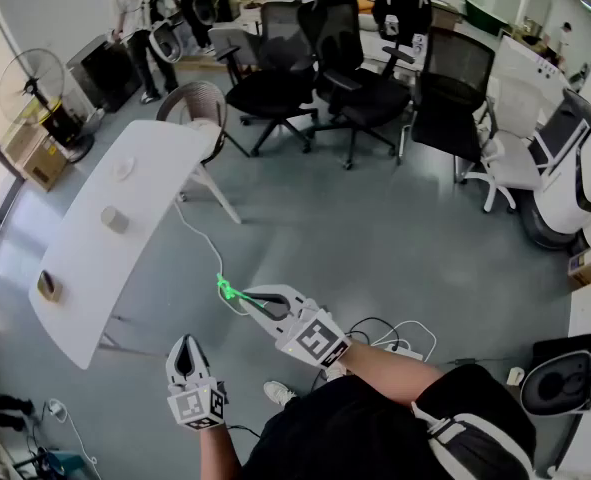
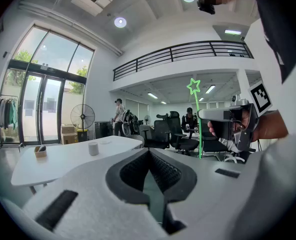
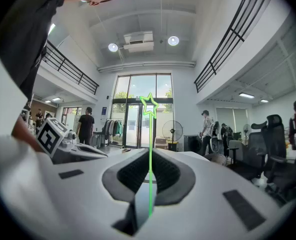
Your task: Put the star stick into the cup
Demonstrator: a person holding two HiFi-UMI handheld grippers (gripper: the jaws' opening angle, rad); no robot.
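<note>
The right hand-held gripper (image 1: 255, 298) has its jaws clamped on the green star stick (image 3: 150, 159). In the right gripper view the stem runs up from between the dark pads (image 3: 132, 174), with the outlined star at its top. The left hand-held gripper (image 1: 187, 353) is held lower and nearer the body, its jaws drawn together with nothing between them. Both are held over the grey floor (image 1: 375, 238), off the edge of the long white surface (image 1: 150, 153) on the person's left. The cup (image 1: 114, 219), small and pale, stands upright near the middle of that surface, well apart from the stick. A flat round disc (image 1: 123, 168) lies beyond it toward the far end, and a small brown box (image 1: 47, 286) sits toward the near end. A white cable (image 1: 197, 236) trails across the floor from the surface's side toward the stick's tip, and more cables and a power strip (image 1: 403, 349) lie near the person's feet. A woven chair (image 1: 197, 103) stands at the far end of the surface, black office chairs (image 1: 275, 83) cluster beyond it, a standing fan (image 1: 43, 80) is by the windows, and several people stand in the background.
</note>
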